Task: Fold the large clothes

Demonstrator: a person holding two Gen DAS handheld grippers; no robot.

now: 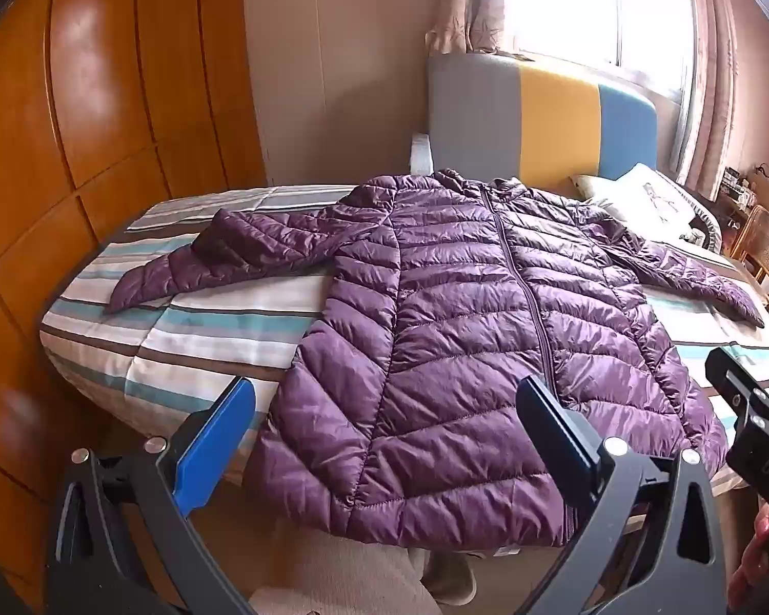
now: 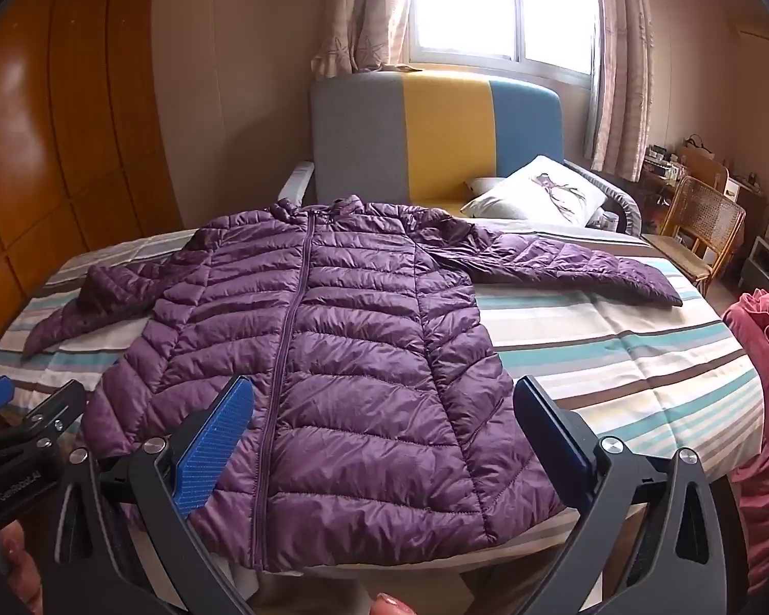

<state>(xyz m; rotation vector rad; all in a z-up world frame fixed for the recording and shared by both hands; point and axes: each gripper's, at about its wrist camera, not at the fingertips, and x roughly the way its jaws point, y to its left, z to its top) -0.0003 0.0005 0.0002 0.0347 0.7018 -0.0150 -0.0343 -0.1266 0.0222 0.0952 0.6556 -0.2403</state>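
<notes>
Purple puffer jacket (image 1: 487, 348) spread flat, zipped, on striped bed (image 2: 615, 359); nothing folded yet. Left claw (image 1: 384, 441) and right claw (image 2: 384, 435) both apart, empty.

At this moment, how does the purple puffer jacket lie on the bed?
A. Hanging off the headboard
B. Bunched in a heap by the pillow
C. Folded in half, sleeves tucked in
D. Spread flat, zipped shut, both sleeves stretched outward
D: the purple puffer jacket lies flat on the striped bed, zipper closed, one sleeve out to each side.
</notes>
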